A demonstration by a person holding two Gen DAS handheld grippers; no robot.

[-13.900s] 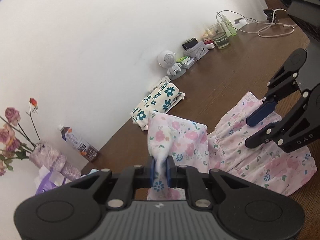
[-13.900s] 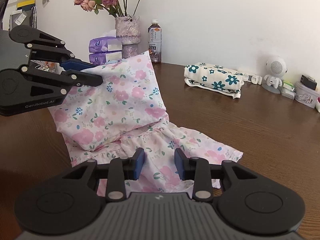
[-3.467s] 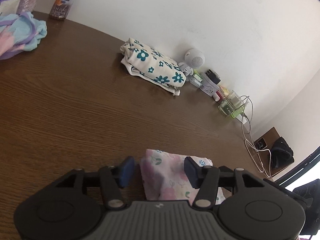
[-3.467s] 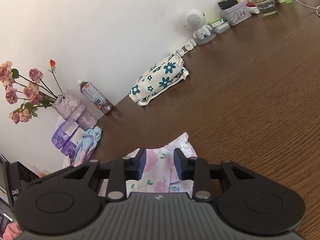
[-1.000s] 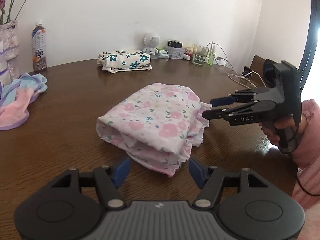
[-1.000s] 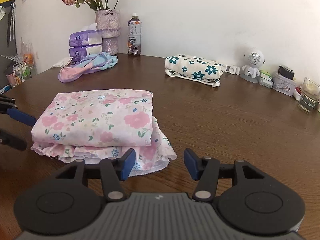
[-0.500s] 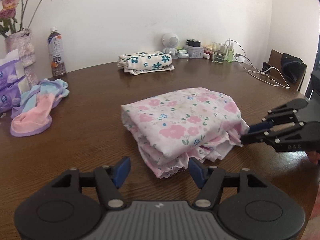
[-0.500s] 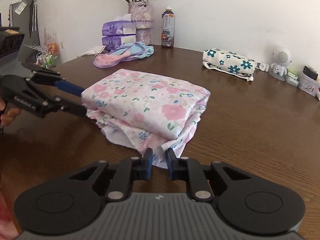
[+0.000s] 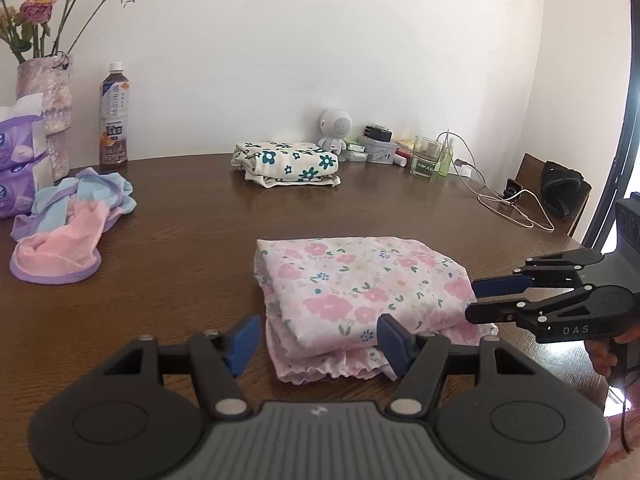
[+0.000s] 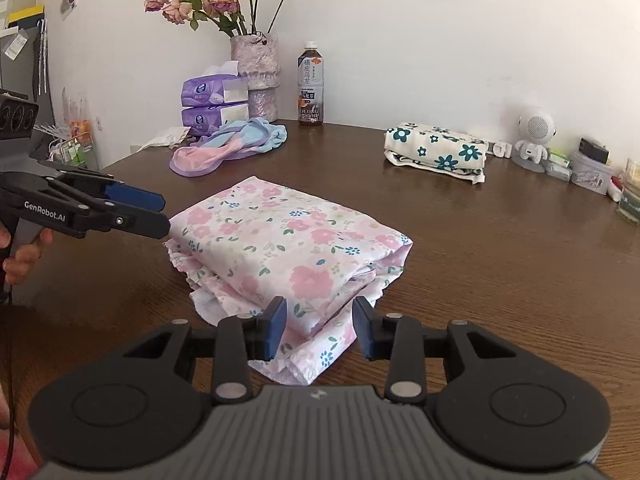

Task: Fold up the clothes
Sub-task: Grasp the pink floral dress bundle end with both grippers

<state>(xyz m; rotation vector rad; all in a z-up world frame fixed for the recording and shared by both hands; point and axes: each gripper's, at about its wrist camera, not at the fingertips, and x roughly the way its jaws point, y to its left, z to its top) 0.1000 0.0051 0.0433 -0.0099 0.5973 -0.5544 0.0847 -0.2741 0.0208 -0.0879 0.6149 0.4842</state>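
A pink floral garment (image 9: 360, 288) (image 10: 288, 240) lies folded into a thick rectangle on the brown table (image 9: 180, 264). My left gripper (image 9: 319, 340) is open just in front of the garment's frilled near edge, its fingers straddling that edge without pinching it. In the right wrist view the left gripper (image 10: 165, 216) hovers at the fold's left corner. My right gripper (image 10: 319, 328) is open too, with a loose hem corner lying between its fingers. The left wrist view shows the right gripper (image 9: 472, 300) at the garment's right side.
A folded cream garment with teal flowers (image 9: 286, 164) (image 10: 436, 152) lies near the wall. A heap of blue, pink and purple cloth (image 9: 68, 224) (image 10: 228, 146) sits left, by tissue packs (image 10: 208, 106), a vase (image 10: 256, 76) and a bottle (image 10: 311, 84). A glass (image 9: 426, 156) and cables (image 9: 504, 204) are at the right.
My right gripper, shut at the garment's hem half a second ago, has opened. Both grippers have shifted slightly around the folded garment, which stays lying flat.
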